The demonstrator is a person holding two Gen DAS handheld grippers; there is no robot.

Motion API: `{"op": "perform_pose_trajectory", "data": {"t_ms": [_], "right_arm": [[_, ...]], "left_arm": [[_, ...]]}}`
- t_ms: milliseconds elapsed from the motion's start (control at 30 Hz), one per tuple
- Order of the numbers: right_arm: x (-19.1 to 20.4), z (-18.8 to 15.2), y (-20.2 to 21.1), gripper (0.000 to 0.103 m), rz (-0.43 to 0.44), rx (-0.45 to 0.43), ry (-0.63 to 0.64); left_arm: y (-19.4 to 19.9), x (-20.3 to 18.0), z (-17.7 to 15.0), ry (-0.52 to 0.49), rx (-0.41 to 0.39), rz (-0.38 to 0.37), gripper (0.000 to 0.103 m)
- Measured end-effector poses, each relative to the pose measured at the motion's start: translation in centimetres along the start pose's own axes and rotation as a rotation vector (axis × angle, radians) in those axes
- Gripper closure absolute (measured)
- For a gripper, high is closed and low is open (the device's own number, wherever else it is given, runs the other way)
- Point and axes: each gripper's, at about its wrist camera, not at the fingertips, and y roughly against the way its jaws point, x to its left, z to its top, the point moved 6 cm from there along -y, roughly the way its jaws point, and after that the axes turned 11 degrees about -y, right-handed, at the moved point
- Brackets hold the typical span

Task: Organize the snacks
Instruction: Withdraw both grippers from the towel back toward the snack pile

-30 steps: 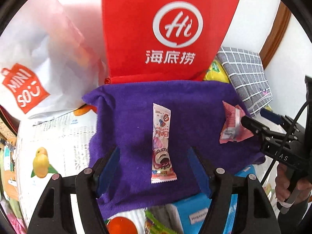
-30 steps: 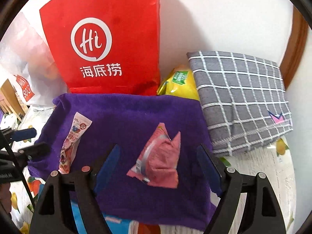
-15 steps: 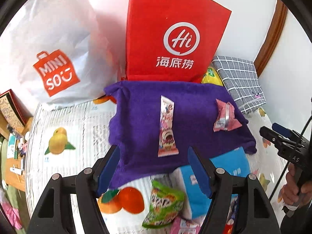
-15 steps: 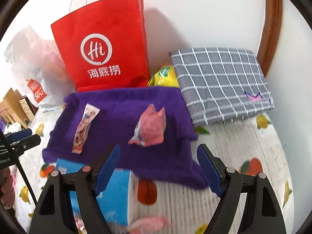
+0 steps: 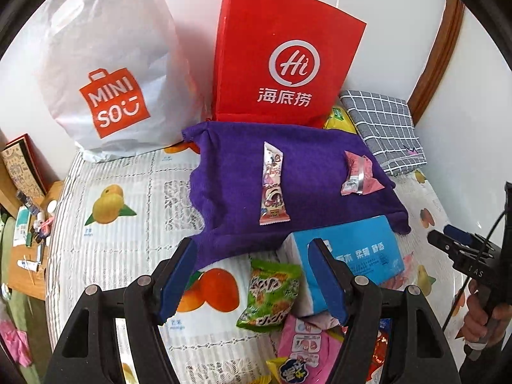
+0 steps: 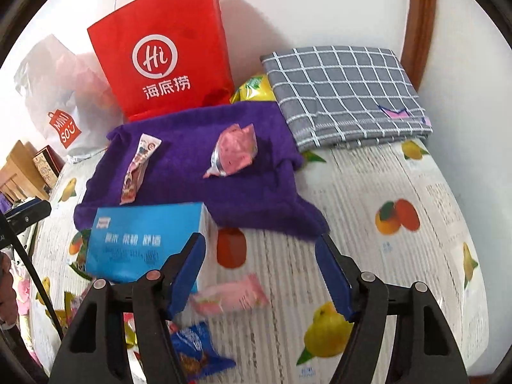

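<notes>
A purple towel [image 5: 236, 172] [image 6: 256, 188] lies on the fruit-print tablecloth. On it rest a long pink snack stick [image 5: 273, 185] [image 6: 137, 168] and a crumpled pink snack packet [image 5: 358, 174] [image 6: 235, 150]. My left gripper [image 5: 252, 281] is open and empty, above a green snack bag [image 5: 272, 294] in front of the towel. My right gripper [image 6: 260, 275] is open and empty, above a pink wrapper [image 6: 230, 294] and near a blue snack packet [image 6: 195, 352]. The right gripper also shows at the left wrist view's right edge [image 5: 448, 243].
A blue tissue pack [image 5: 352, 252] [image 6: 144, 240] sits at the towel's front edge. A red Hi paper bag [image 5: 281, 57] [image 6: 166, 51], a white Miniso bag [image 5: 105, 70], a yellow bag [image 6: 256, 88] and a folded grey checked cloth [image 6: 342, 92] stand at the back wall. More loose snacks [image 5: 304, 345] lie near me.
Both grippers have pulled back and up from the towel, open and empty. The stick and the pink packet stay on the towel. The tissue pack and loose snacks have come into view.
</notes>
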Motion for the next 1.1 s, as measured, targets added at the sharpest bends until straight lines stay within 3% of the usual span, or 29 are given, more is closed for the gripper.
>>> {"op": "perform_pose_trajectory", "data": {"t_ms": [833,1100], "right_arm": [[-3.2,-6.0,-1.3,0.032,-0.002,0.075,-0.060],[-1.2,-6.8,-1.1,0.032,0.114,0.062,-0.017]], "left_arm": [[1.4,2.7,-3.7,0.070,0.023,0.060,0.033],[2.1,3.0,-4.5,0.100,0.034,0.076,0.033]]}}
